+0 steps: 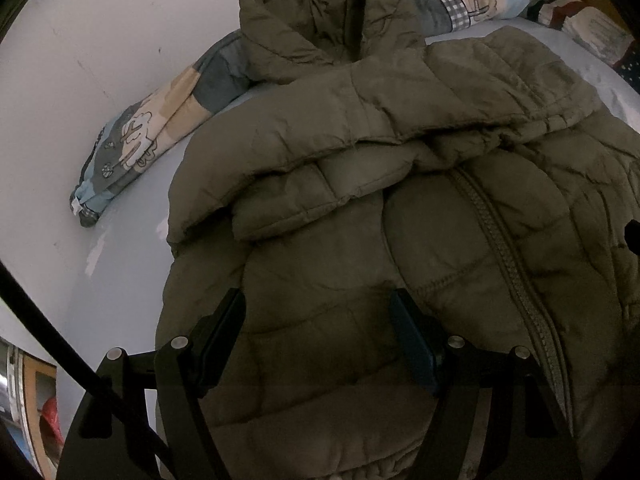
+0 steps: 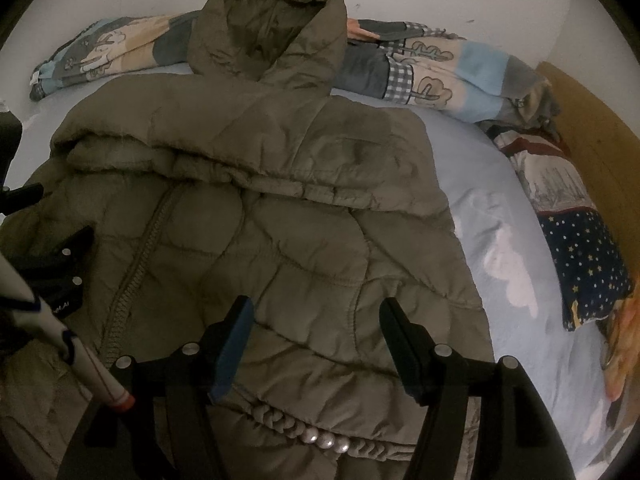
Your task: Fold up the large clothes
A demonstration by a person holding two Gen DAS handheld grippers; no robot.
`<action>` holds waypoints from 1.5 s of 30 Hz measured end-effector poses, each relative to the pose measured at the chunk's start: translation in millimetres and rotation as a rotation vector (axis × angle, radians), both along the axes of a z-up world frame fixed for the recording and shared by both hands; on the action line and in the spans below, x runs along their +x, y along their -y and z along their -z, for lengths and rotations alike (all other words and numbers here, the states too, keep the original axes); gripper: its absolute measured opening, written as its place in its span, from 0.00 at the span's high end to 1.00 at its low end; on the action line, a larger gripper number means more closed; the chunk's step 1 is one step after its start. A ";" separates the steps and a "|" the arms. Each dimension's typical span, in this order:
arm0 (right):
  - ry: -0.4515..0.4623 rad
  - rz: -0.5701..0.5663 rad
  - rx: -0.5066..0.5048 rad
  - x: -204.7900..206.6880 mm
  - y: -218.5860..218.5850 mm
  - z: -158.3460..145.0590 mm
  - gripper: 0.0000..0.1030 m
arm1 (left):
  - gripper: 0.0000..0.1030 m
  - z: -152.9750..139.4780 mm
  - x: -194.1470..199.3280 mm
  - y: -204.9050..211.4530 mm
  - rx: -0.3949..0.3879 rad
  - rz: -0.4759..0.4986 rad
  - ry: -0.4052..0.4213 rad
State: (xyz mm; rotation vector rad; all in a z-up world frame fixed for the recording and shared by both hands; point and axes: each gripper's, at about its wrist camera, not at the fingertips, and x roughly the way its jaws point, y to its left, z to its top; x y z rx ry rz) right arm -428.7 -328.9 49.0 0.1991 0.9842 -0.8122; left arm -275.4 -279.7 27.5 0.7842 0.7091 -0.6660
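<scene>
An olive-green puffer jacket [image 1: 360,220] lies front-up on a light blue bed sheet [image 1: 132,240], zipper closed, hood [image 1: 320,20] pointing to the wall. Both sleeves are folded across the chest. It also shows in the right wrist view [image 2: 260,208]. My left gripper [image 1: 318,308] is open, hovering over the jacket's lower left part, holding nothing. My right gripper [image 2: 316,312] is open over the jacket's lower right part, near the hem [image 2: 320,440], holding nothing. The left gripper [image 2: 60,264] shows at the left edge of the right wrist view.
A rolled patterned quilt [image 2: 420,68] lies along the white wall [image 1: 100,40] behind the hood. A star-patterned blanket [image 2: 580,260] lies at the right by a wooden headboard [image 2: 592,128]. Bare sheet [image 2: 500,240] shows to the right of the jacket.
</scene>
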 end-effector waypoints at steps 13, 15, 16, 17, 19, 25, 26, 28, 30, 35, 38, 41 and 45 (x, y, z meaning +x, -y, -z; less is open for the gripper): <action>0.000 -0.003 -0.009 0.1 2.6 -1.9 0.32 | 0.29 -13.9 7.2 -2.7 -0.075 -0.027 0.000; 0.000 -0.002 -0.009 0.0 3.5 -2.1 0.32 | 0.29 -14.5 9.5 -3.2 -0.074 -0.035 0.006; 0.000 -0.003 -0.009 -0.2 4.3 -2.3 0.32 | 0.29 -14.8 11.6 -3.7 -0.072 -0.041 0.010; 0.001 -0.003 -0.008 -0.3 4.5 -2.3 0.32 | 0.29 -15.5 14.3 -4.7 -0.074 -0.050 0.009; 0.003 0.000 -0.007 -0.4 4.5 -2.6 0.32 | 0.29 -17.5 21.5 -7.7 -0.082 -0.074 0.002; 0.098 0.082 0.119 -19.0 34.5 -6.2 0.31 | 0.29 -8.7 41.5 -13.1 -0.047 -0.152 -0.076; 0.102 0.099 0.141 -21.7 39.3 -3.7 0.31 | 0.29 -8.3 44.8 -14.2 -0.057 -0.164 -0.103; 0.105 0.115 0.176 -23.6 44.4 0.8 0.31 | 0.29 -12.1 47.3 -15.9 -0.083 -0.172 -0.124; 0.118 0.119 0.212 -23.7 45.7 4.0 0.31 | 0.29 -20.8 46.2 -18.7 -0.126 -0.173 -0.121; 0.158 0.117 0.210 -28.6 42.5 -10.3 0.31 | 0.29 -47.3 35.4 -23.1 -0.249 -0.136 -0.115; 0.193 0.115 0.178 -42.7 39.6 -28.9 0.31 | 0.29 -63.9 25.7 -25.4 -0.302 -0.105 -0.126; 0.227 0.116 0.142 -65.0 31.9 -46.3 0.31 | 0.29 -79.4 16.7 -31.8 -0.348 -0.074 -0.151; 0.259 0.181 0.178 -101.5 9.9 -59.2 0.30 | 0.29 -91.7 8.4 -41.6 -0.372 -0.047 -0.149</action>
